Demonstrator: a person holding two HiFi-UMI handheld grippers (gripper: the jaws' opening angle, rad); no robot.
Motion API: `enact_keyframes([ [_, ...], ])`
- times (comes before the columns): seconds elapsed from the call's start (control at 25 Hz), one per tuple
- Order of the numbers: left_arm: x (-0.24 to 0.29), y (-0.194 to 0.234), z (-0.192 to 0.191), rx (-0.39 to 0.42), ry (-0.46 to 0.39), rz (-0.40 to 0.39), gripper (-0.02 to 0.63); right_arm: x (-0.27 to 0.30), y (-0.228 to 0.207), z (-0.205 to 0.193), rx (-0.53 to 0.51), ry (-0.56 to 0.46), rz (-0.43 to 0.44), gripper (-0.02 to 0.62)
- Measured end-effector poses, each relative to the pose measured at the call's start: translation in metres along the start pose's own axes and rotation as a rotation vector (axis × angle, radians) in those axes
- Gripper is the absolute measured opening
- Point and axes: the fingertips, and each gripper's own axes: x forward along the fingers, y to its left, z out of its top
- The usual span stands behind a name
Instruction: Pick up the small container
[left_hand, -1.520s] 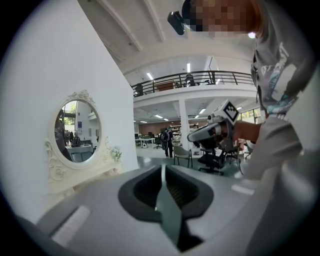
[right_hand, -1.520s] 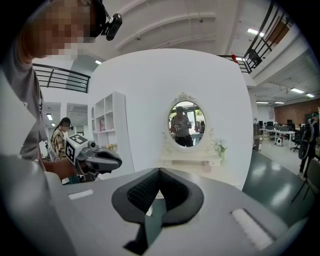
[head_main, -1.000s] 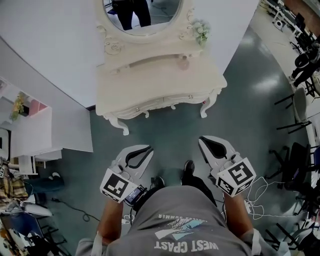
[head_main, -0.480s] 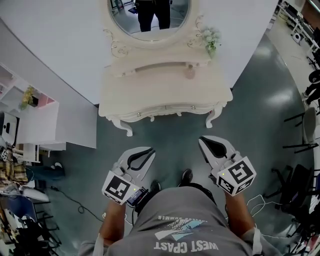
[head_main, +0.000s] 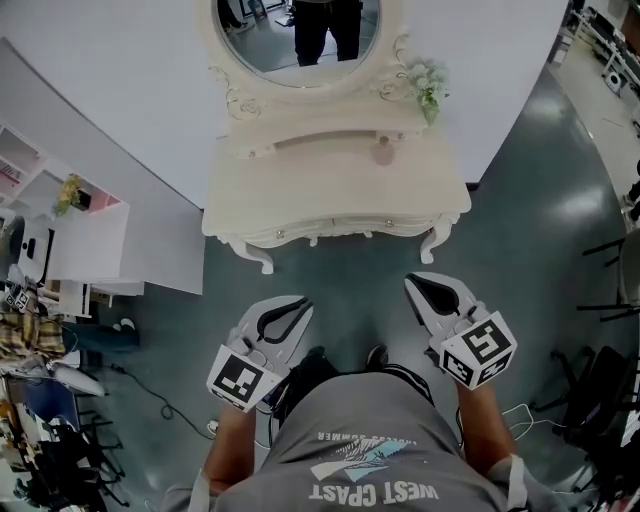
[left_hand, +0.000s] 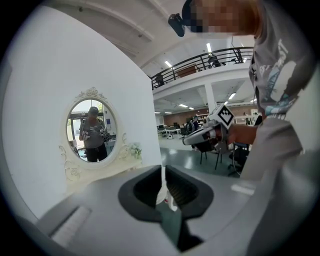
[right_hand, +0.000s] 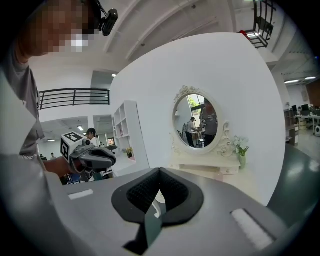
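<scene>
The small container (head_main: 383, 152) is a pale pink pot on the top of a white dressing table (head_main: 330, 195), below its oval mirror (head_main: 298, 30). Both grippers hang over the grey floor, well short of the table's front edge. In the head view my left gripper (head_main: 298, 304) is at lower left and my right gripper (head_main: 413, 281) at lower right. Each has its jaws shut with nothing between them, as the left gripper view (left_hand: 162, 171) and the right gripper view (right_hand: 159, 173) also show. The dressing table (right_hand: 210, 167) stands ahead in the right gripper view.
A small vase of flowers (head_main: 430, 80) stands at the table's back right corner. A white shelf unit (head_main: 85, 245) is against the wall at left, with cables (head_main: 150, 400) on the floor near it. Dark office chairs (head_main: 610, 390) crowd the right side.
The dressing table has slid lower and towards the right in the head view, so the person has come closer to it. Both grippers keep the same shut pose.
</scene>
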Motion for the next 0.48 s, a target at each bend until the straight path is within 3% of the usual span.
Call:
enact_keyframes([
  [0.2,0.022,0.013,-0.003,-0.021,0.021,-0.023,0.025,0.008,-0.018,-0.003,0.024,0.013,-0.017,0.000],
  [0.48,0.073,0.035,0.005,0.012,-0.015,-0.168,0.025,0.013,-0.053,-0.001,0.060,0.018,-0.148,0.000],
])
